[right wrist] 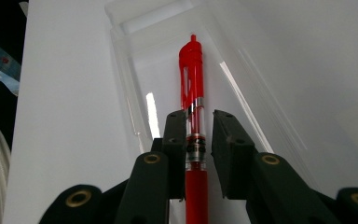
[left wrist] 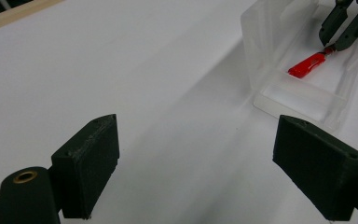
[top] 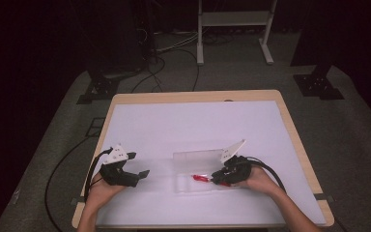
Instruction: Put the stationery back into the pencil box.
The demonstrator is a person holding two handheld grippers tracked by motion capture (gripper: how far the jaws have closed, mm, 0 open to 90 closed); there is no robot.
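Note:
A red pen lies in a clear plastic box with its lid raised, near the table's front middle. My right gripper has the pen's barrel between its jaws. The left pad rests against the barrel, a thin gap shows at the right pad, and the pen rests on the box floor. In the high view the right gripper reaches into the box from the right, at the pen. My left gripper stands wide open and empty over the white sheet, left of the box.
A white sheet covers a wooden table whose bare rim shows at the back and right. Cables trail off the left front corner. A white frame and dark stands are on the floor beyond.

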